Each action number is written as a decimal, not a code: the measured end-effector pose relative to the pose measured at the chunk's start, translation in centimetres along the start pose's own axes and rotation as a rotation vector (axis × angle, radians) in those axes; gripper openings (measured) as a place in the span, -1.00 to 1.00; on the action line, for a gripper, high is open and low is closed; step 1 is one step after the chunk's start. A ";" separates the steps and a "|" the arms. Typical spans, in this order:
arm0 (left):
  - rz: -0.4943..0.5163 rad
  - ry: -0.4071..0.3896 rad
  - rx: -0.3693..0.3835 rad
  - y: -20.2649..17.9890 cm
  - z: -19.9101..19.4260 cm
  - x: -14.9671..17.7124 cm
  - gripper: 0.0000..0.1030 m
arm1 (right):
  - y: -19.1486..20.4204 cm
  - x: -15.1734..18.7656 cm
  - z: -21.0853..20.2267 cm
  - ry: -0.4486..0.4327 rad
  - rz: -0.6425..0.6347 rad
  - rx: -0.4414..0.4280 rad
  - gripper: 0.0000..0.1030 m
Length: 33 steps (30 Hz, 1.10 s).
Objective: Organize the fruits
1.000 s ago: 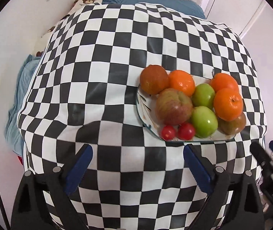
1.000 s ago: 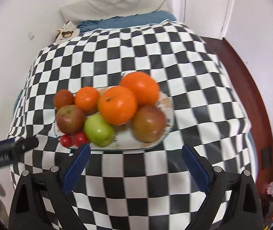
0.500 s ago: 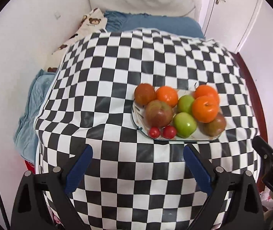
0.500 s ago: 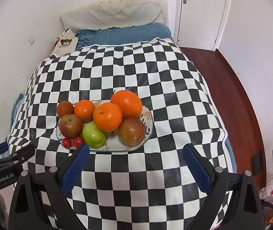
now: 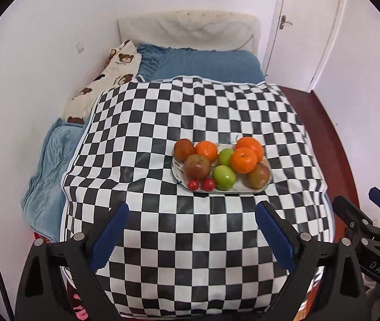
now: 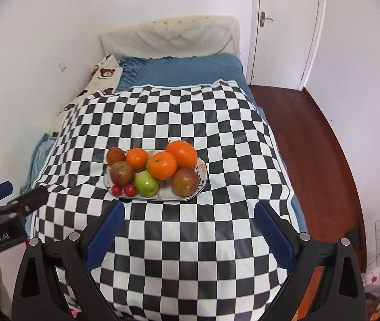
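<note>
A white oval plate [image 5: 243, 187] [image 6: 202, 169] on the checkered cloth [image 5: 163, 123] holds a pile of fruit: oranges [image 5: 243, 160] [image 6: 161, 165], green apples [image 5: 224, 177] [image 6: 146, 183], reddish apples [image 5: 197, 165] [image 6: 185, 181] and two cherry tomatoes [image 5: 208, 184] [image 6: 130, 189]. My left gripper [image 5: 192, 234] is open and empty, well back from the plate. My right gripper [image 6: 187, 234] is open and empty too, near the plate's front edge. Each gripper shows at the edge of the other's view.
The cloth covers a raised surface over a bed with blue sheets [image 5: 203, 64], a teddy-print pillow [image 5: 104, 80] and a headboard [image 6: 168, 34]. A white door [image 6: 283, 26] and red-brown floor [image 6: 310, 133] lie right. White wall runs along the left.
Both grippers have pulled back and up from the plate, so the fruit looks smaller and the bed, door and floor come into view. Both stay open and empty.
</note>
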<state>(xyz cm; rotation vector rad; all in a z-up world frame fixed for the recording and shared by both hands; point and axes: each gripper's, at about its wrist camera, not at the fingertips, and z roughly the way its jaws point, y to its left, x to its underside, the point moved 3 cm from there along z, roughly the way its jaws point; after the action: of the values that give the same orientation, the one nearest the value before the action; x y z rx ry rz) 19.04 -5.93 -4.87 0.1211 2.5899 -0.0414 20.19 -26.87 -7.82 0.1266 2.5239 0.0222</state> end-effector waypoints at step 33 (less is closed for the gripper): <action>-0.029 -0.104 -0.018 -0.6 -5.3 0.6 1.00 | -0.9 -0.4 -8.3 -0.104 -0.014 -0.012 0.99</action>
<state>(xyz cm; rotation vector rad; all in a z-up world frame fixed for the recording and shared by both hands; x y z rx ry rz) 15.71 -6.15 -0.67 0.0727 2.4871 -0.0347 15.71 -27.70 -0.85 0.1022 2.4204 0.0240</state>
